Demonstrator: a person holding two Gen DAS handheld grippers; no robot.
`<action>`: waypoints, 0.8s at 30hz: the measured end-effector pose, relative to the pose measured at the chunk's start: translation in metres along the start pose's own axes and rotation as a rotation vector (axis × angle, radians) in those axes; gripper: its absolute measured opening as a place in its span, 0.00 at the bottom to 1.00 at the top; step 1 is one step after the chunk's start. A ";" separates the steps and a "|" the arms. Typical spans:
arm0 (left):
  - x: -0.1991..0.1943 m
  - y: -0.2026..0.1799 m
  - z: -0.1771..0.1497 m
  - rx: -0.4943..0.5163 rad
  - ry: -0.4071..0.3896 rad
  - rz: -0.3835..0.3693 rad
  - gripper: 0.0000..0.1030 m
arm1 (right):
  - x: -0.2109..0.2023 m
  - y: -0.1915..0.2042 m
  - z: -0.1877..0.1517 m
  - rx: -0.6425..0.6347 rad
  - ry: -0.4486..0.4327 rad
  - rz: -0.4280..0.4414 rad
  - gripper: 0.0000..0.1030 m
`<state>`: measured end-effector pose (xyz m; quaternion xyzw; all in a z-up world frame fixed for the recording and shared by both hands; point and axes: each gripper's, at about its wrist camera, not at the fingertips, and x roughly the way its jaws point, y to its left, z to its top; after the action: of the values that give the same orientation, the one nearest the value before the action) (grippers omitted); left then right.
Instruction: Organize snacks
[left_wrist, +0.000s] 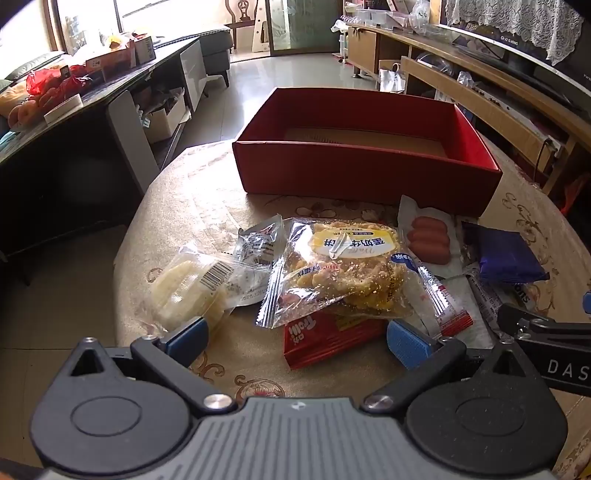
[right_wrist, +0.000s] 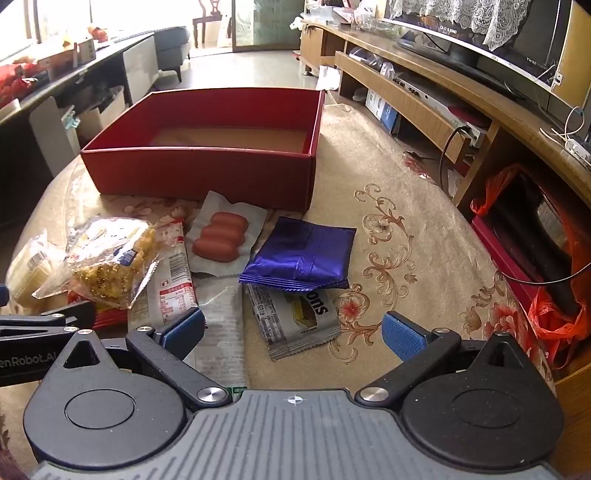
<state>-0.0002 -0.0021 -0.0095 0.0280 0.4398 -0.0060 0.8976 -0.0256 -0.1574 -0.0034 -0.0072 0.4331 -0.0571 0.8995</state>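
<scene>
box: red box (right_wrist: 199, 173) sits at far side of table (right_wrist: 388, 184), beyond the snack pile. i see bare brown floor inside, no snacks in it yet as far as both views show.
pile: snacks lie loose on the cloth between my grippers and the box, nearer me than it.
left gripper: left gripper (left_wrist: 297, 338) spread wide, nothing between the pads, pitched down at the pile.
right gripper: right gripper (right_wrist: 293, 328) likewise spread wide, gripping nothing, pitched down.
key relation: grey pack (right_wrist: 295, 317) lies just ahead of the r. gripper, w/in its jaw span; long axis runs away from me, tilted a bit left. purple pack (right_wrist: 303, 254) overlaps its far end. r. hand is the nearer for both, i judge.
left side: red pack (left_wrist: 325, 339) lies flat just ahead of l. gripper, partly under the pastry bag (left_wrist: 343, 269). roll pack (left_wrist: 188, 284) is off by the left pad.
middle: sausage pack (right_wrist: 221, 236) lies between pile and box, abt equal reach for either hand; long axis toward the box.
materials: box = stiff card, straight walls, open top. purple pack = glossy foil, flat, squarish, creased. grey pack = matt printed film, serrated end seams. pastry bag = clear crinkly film, lumpy contents, prob. slippery & crushable. sausage pack = vacuum-formed, three rounded links on a pale backing.
table: round, patterned cloth under a clear cover.
stage: i judge start of job; all snacks out of the box.
risk: overlapped packs may drag a neighbour when one is lifted.
</scene>
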 end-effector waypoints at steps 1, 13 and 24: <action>0.000 0.000 0.000 0.001 0.001 0.001 0.97 | 0.000 0.000 0.000 0.000 0.000 0.001 1.00; 0.000 0.000 -0.002 0.006 0.003 0.004 0.97 | 0.001 0.001 0.000 -0.003 0.001 0.001 1.00; 0.000 0.000 -0.002 0.010 0.009 0.007 0.95 | 0.004 0.002 -0.002 -0.016 0.010 -0.008 1.00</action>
<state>-0.0022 -0.0023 -0.0107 0.0340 0.4438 -0.0052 0.8955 -0.0242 -0.1556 -0.0078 -0.0157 0.4381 -0.0575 0.8969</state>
